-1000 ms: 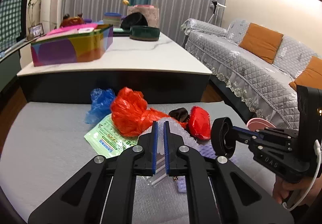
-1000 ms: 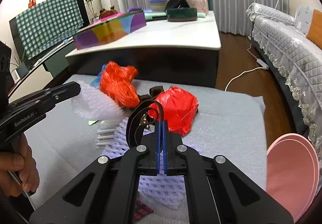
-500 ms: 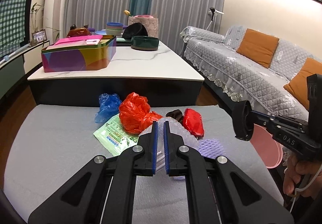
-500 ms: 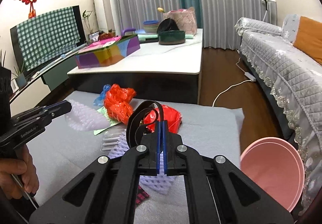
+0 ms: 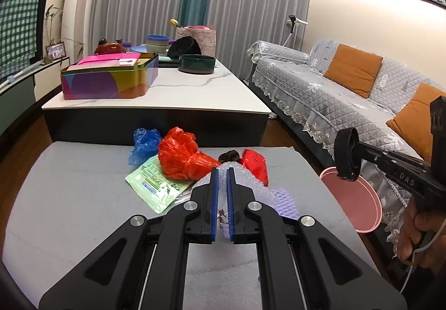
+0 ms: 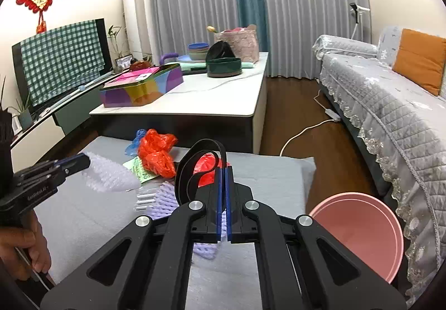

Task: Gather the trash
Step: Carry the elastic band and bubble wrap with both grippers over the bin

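My left gripper [image 5: 222, 170] is shut on a sheet of clear bubble wrap [image 5: 245, 179], held above the grey mat [image 5: 69, 198]; it also shows in the right wrist view [image 6: 108, 176]. My right gripper [image 6: 223, 169] is shut on a black strap loop [image 6: 192, 168], seen in the left wrist view [image 5: 347, 154] above the pink bin [image 5: 359, 204]. On the mat lie an orange-red bag [image 5: 181, 156], a blue bag [image 5: 143, 143], a green wrapper [image 5: 150, 184], a red pouch [image 5: 255, 162] and purple foam net [image 5: 284, 201].
A low white-topped table [image 5: 181, 95] with a colourful tin [image 5: 108, 78] and bowls stands behind the mat. A grey sofa [image 5: 334, 92] runs along the right. The pink bin [image 6: 359, 232] stands on the floor between mat and sofa.
Both grippers have risen and pulled back from the trash pile. The right gripper with the black strap has moved right, over the pink bin. The left still holds the bubble wrap.
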`<state>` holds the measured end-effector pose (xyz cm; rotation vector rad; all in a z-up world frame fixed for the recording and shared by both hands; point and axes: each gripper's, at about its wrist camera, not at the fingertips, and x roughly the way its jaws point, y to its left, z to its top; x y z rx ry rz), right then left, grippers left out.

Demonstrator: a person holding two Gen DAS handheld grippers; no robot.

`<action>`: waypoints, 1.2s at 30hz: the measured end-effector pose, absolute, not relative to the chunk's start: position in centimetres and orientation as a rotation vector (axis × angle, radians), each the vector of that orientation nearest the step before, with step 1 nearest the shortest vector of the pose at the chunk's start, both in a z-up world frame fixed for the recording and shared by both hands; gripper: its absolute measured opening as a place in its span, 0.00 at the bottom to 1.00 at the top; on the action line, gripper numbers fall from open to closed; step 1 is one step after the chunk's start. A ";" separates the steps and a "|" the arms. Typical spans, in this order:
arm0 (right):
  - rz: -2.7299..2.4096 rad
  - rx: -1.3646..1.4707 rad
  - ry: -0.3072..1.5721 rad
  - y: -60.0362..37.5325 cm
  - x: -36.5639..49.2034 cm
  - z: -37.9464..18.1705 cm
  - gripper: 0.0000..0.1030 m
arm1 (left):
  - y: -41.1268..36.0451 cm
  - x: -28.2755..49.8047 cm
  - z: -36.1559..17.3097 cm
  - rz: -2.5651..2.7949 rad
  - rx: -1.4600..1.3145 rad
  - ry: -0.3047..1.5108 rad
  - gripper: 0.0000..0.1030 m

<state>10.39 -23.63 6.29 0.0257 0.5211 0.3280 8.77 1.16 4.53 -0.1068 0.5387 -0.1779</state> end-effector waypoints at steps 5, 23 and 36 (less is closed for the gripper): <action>0.295 0.038 0.509 -25.3 9.7 6.8 0.02 | -0.1 8.3 4.6 -0.191 -0.107 0.536 0.05; 0.151 0.047 0.483 -31.4 8.2 7.8 0.02 | -5.8 8.6 4.9 -0.281 -0.072 0.531 0.05; 0.049 0.073 0.462 -36.4 7.6 8.3 0.02 | -11.0 9.7 5.2 -0.373 -0.032 0.536 0.05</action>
